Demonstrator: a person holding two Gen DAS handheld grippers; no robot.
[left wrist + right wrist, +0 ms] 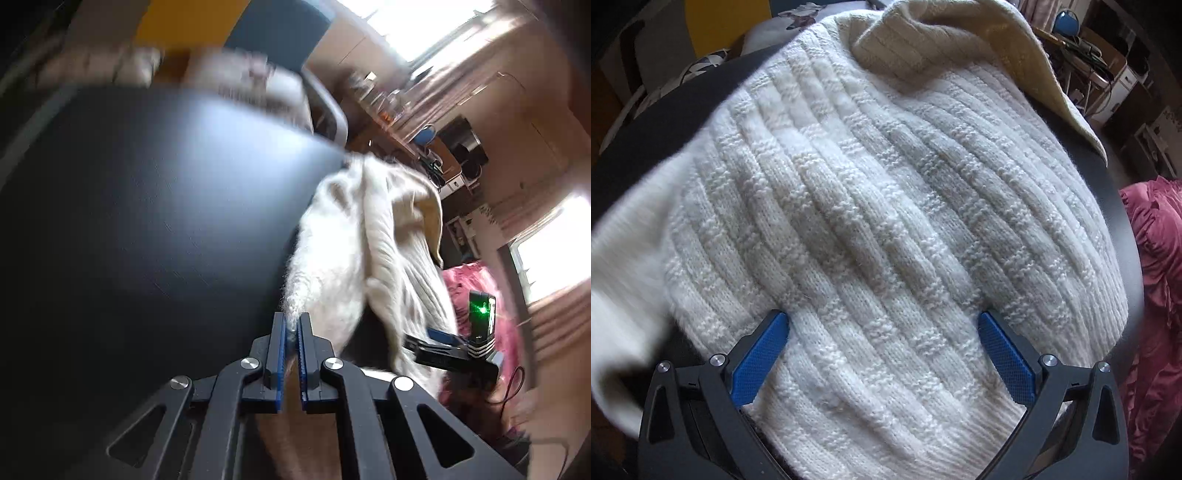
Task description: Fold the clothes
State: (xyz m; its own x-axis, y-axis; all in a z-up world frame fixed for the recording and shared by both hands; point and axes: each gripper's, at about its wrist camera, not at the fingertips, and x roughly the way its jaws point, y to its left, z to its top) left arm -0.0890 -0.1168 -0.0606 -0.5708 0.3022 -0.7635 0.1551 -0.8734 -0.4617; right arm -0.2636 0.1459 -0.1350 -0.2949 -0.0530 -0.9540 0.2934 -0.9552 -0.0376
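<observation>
While a white ribbed knit sweater [886, 221] lies spread on a dark table [147, 203], the left gripper [291, 325] pinches a fuzzy edge of it between closed blue pads. Ahead of the right gripper [882, 325] the knit fills the view; its jaws stand wide apart, pads pressed on the fabric, gripping nothing. A good fold likely needs the pinched edge carried over evenly, the right gripper steadying the body. No writing is legible.

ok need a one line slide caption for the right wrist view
Right tool open over a white ribbed knit sweater spread on a dark table, blue pads flanking the fabric.
</observation>
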